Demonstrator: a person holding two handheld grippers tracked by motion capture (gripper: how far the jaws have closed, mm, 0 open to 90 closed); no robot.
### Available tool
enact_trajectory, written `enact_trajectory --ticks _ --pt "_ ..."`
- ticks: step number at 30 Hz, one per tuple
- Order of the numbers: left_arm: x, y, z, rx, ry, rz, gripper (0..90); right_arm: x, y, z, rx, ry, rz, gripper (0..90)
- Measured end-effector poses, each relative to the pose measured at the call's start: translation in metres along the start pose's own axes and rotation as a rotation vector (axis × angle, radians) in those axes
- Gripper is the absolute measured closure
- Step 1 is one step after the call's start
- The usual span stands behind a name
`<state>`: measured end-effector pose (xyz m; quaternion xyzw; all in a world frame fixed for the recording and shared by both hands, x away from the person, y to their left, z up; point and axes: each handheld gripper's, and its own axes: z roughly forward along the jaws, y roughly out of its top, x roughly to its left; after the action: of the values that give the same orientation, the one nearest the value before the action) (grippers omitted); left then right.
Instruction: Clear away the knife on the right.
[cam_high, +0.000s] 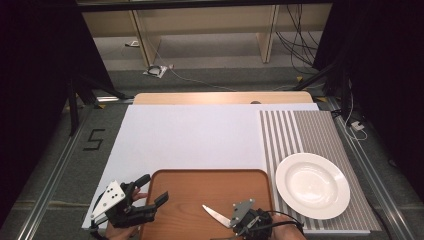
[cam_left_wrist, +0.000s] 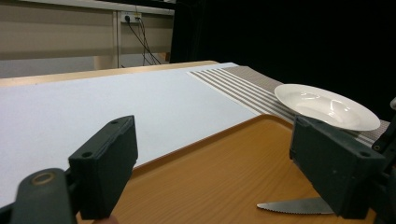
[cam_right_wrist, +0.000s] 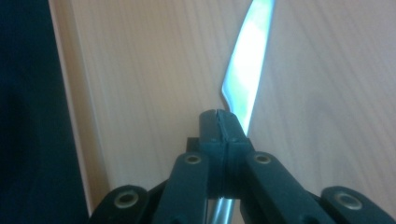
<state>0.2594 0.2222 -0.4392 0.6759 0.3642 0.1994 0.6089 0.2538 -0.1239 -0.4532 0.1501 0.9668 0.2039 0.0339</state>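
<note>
We log a knife over the wooden tray, right claw clamped on its handle, perhaps bound for the plate; left claw gapes, idle.

One knife, one white plate, one wooden tray, one striped placemat, and two hand-held grippers.

Your right gripper hides the knife handle; its tip runs off the frame's top, and the blade is blurred, possibly by glare, in the right gripper view
</note>
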Motion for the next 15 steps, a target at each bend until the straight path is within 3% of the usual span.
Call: enact_trajectory --ticks 8,15 --pt "-0.0001 0.0000 -0.0001 0.000 -0.001 0.000 15.2 0.0012 -0.0005 0.0037 0.048 -0.047 -0.025 90.0" --pt "0.0000 0.0001 -0.0003 0.000 0.000 0.000 15.2 -0.0047 -0.0043 0.0038 0.074 -0.085 -0.017 90.0"
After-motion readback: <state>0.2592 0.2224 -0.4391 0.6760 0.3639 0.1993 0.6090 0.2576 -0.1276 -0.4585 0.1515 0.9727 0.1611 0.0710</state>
